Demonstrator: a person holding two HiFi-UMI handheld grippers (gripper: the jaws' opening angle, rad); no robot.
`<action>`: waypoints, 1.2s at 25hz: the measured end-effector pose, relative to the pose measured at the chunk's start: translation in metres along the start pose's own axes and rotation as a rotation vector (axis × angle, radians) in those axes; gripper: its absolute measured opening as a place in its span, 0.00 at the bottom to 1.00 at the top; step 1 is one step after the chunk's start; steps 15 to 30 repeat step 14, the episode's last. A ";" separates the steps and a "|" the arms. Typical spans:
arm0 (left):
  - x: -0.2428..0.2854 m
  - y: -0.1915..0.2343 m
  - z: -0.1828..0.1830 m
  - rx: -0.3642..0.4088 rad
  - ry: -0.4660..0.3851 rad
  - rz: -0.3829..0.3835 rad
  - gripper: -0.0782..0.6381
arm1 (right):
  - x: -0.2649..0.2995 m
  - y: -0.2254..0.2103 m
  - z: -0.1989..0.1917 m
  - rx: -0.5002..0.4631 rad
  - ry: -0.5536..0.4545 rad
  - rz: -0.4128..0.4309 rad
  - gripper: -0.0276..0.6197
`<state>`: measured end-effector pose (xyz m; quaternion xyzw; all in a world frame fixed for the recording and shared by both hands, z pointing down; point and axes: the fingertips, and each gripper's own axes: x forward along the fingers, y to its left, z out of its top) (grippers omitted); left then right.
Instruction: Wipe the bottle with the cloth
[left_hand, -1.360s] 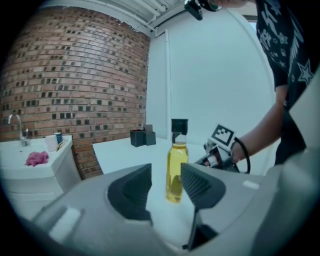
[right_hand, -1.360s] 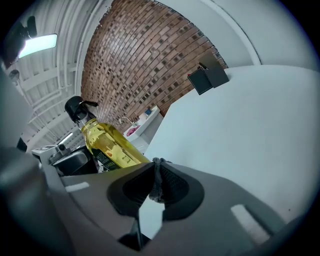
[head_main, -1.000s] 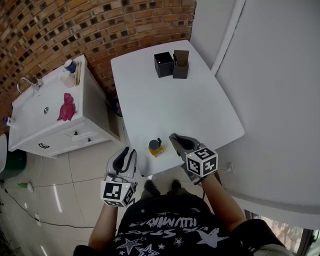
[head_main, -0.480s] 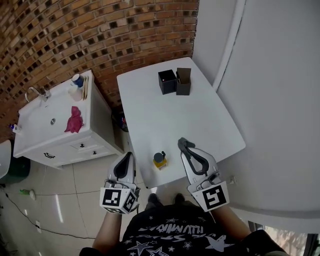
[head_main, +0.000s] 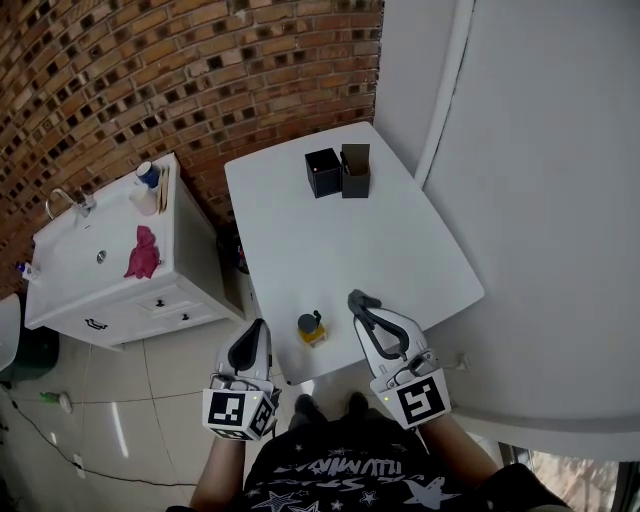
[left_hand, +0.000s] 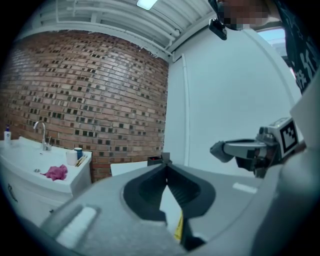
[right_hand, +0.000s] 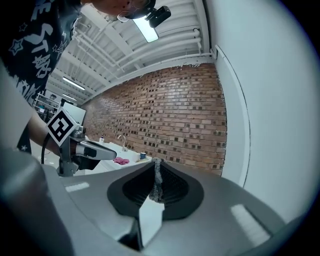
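Observation:
A small bottle (head_main: 311, 327) with a yellow body and a dark cap stands near the front edge of the white table (head_main: 330, 240). The pink cloth (head_main: 141, 252) lies on the white sink cabinet to the left, far from both grippers; it also shows as pink cloth (left_hand: 56, 172) in the left gripper view. My left gripper (head_main: 259, 326) is shut and empty, held off the table's front left edge, left of the bottle. My right gripper (head_main: 356, 298) is shut and empty, over the table just right of the bottle. Neither touches the bottle.
Two black boxes (head_main: 338, 171) stand at the table's far end. The sink cabinet (head_main: 110, 290) carries a faucet (head_main: 65, 203) and cups (head_main: 148, 185). A brick wall runs behind, a white wall on the right. Tiled floor lies between cabinet and table.
The left jaws have closed. The right gripper has rolled, so its marker cube now faces me, and both grippers have risen. The bottle and the cloth have not moved.

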<state>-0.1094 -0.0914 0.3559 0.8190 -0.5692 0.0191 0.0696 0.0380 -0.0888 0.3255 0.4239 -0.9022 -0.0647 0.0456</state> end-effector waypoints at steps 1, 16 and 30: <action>0.001 -0.002 -0.001 0.005 -0.002 -0.002 0.12 | -0.001 -0.001 -0.002 0.009 0.001 -0.001 0.09; 0.002 0.001 0.012 0.118 -0.025 0.067 0.12 | -0.001 -0.005 -0.005 0.078 0.014 -0.007 0.09; 0.002 0.001 0.012 0.118 -0.025 0.067 0.12 | -0.001 -0.005 -0.005 0.078 0.014 -0.007 0.09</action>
